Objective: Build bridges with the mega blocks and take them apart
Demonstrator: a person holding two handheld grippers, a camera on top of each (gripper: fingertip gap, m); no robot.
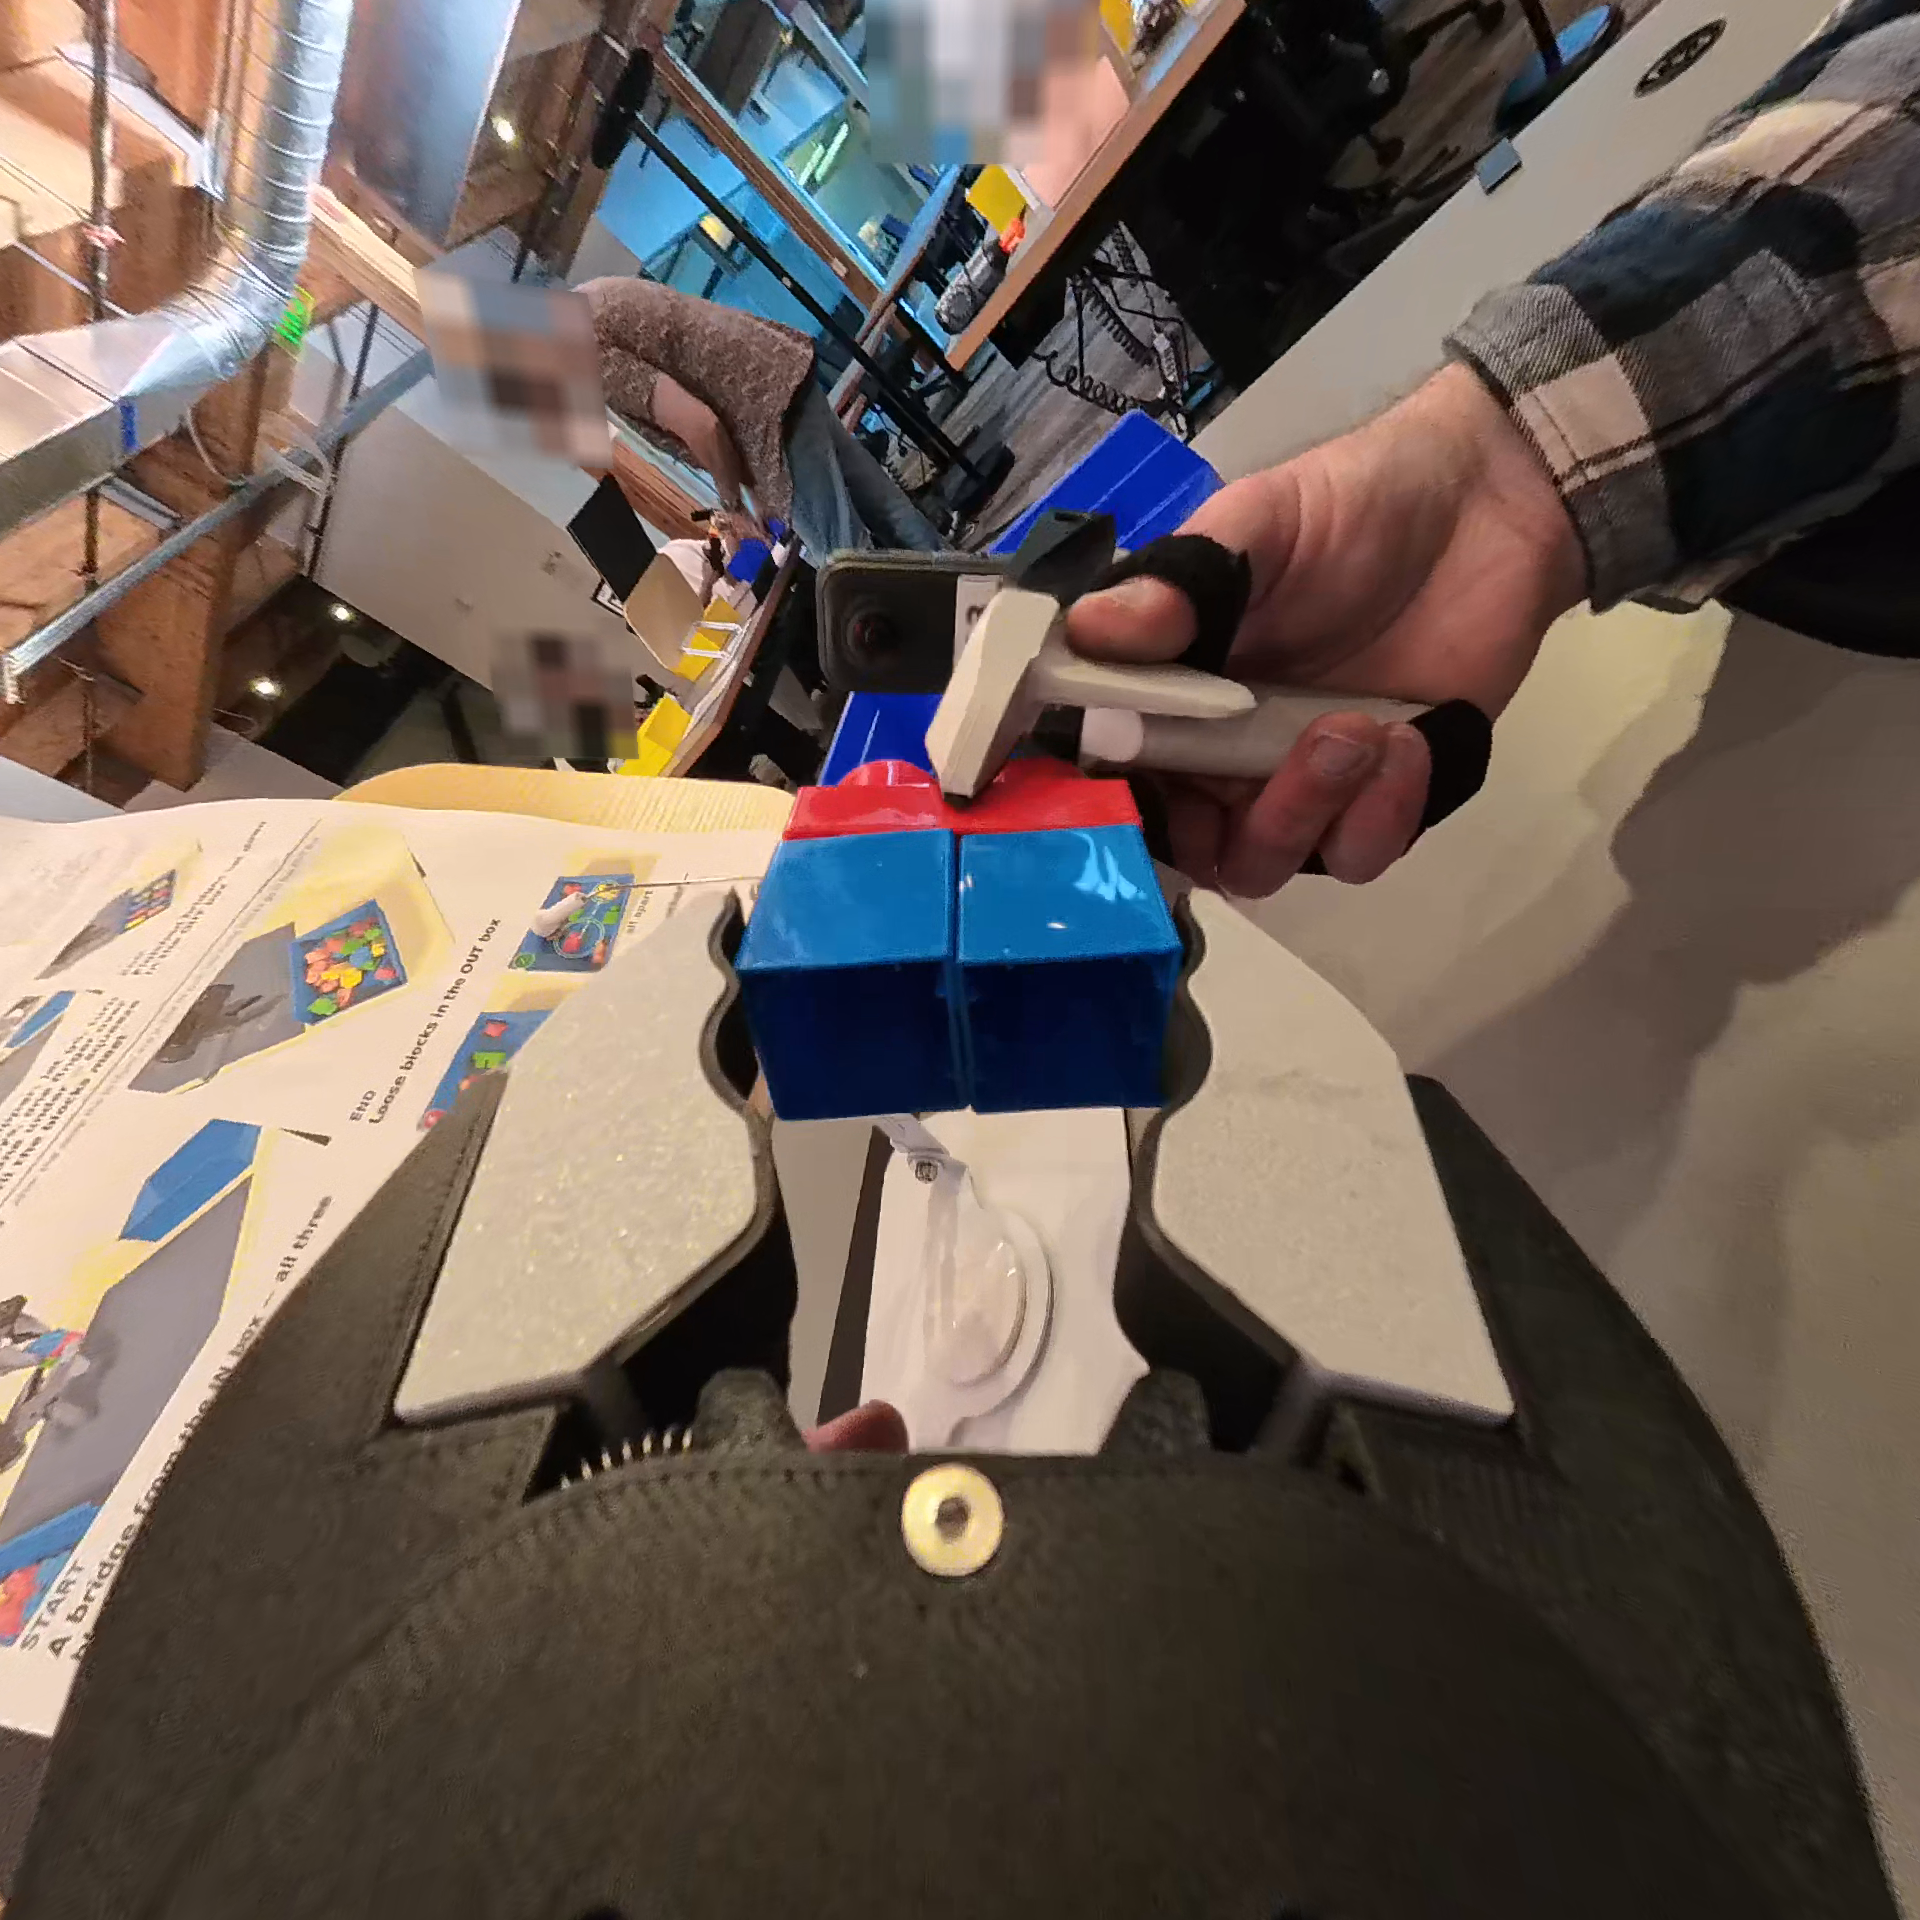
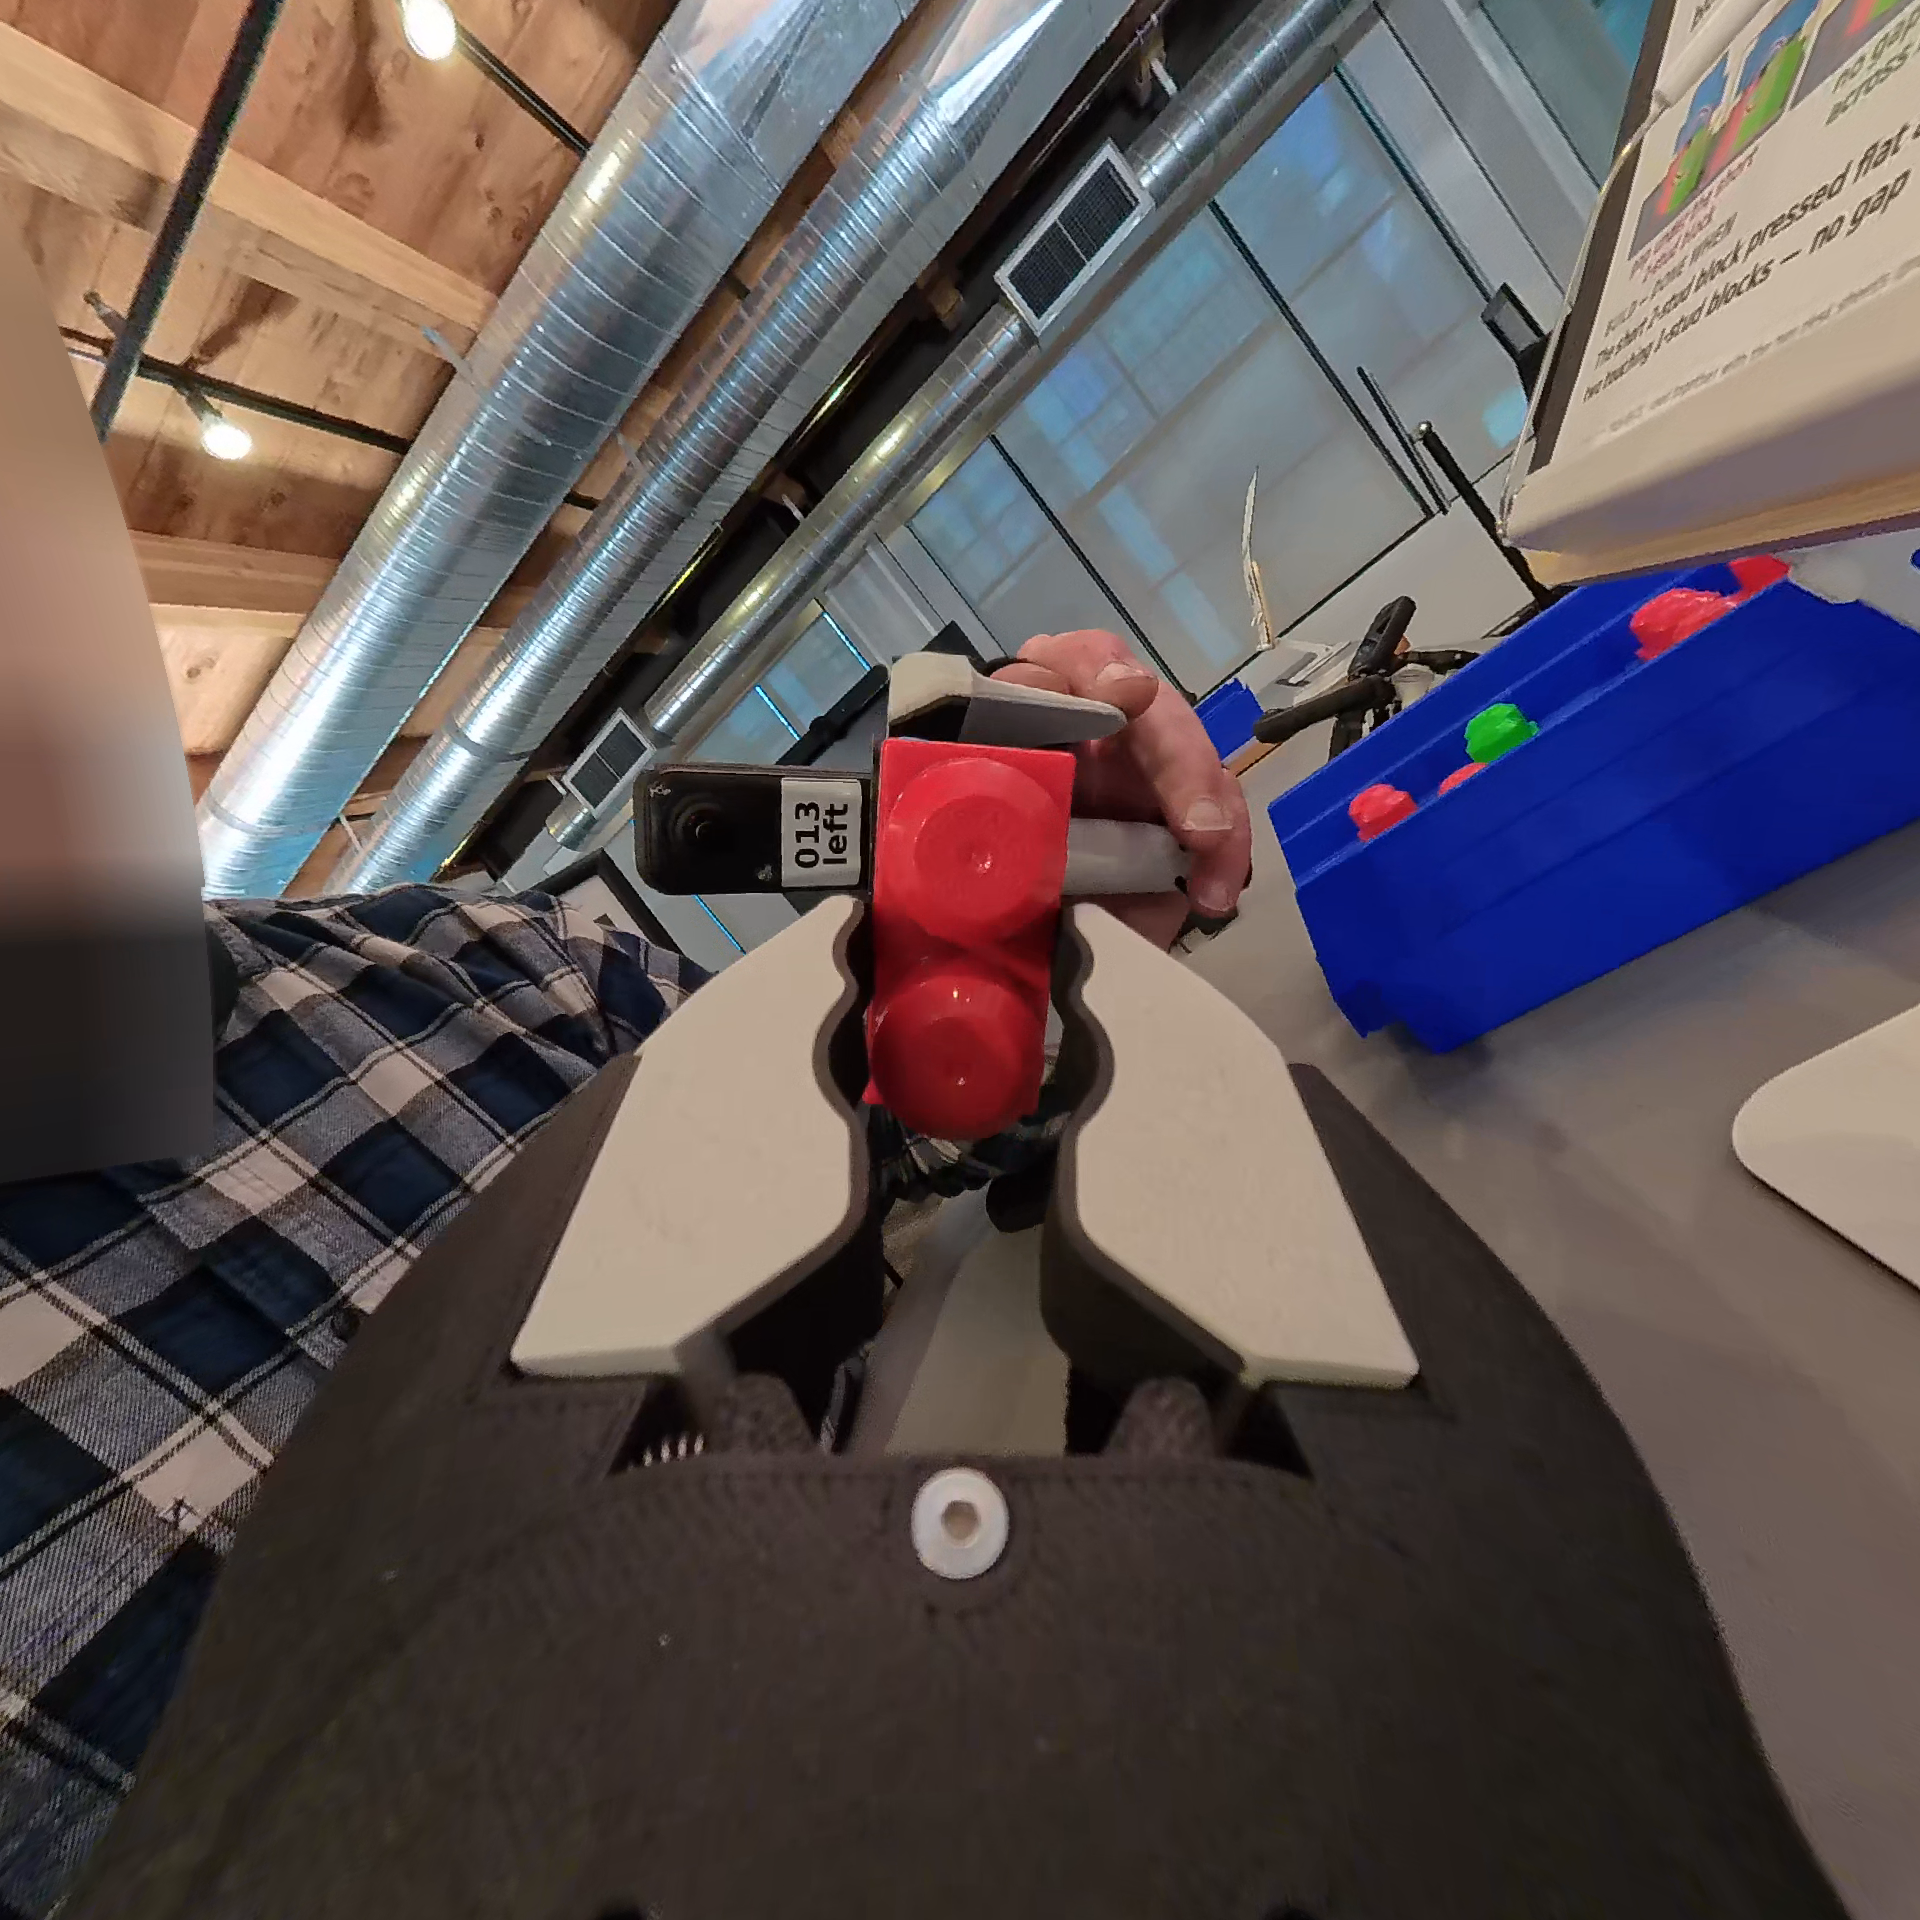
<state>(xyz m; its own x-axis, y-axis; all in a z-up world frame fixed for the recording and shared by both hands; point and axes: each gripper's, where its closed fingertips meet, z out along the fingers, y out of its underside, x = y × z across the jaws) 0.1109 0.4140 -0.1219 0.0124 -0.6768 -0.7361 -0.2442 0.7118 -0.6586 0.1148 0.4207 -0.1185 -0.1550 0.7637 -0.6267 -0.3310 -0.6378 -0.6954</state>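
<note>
- The left gripper (image 1: 961,977) is clamping two blue blocks (image 1: 956,966), side by side, pads pressing their outer sides.
- The right gripper (image 2: 961,987) is squeezing the red two-stud block (image 2: 961,935), sitting at twelve o'clock atop the blue pair.
- A blue bin (image 2: 1621,831) of loose blocks is lying at two o'clock.

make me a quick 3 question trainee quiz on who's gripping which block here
1. True or false: the left gripper clamps two glossy blue plastic blocks set side by side.
2. What does the right gripper hold? A green block; B red two-stud plastic block; C nothing.
3. Fill in: in the blue plastic bin, the loose studs showing are red and ____.

Key: 1 true. 2 B. 3 green.
</note>
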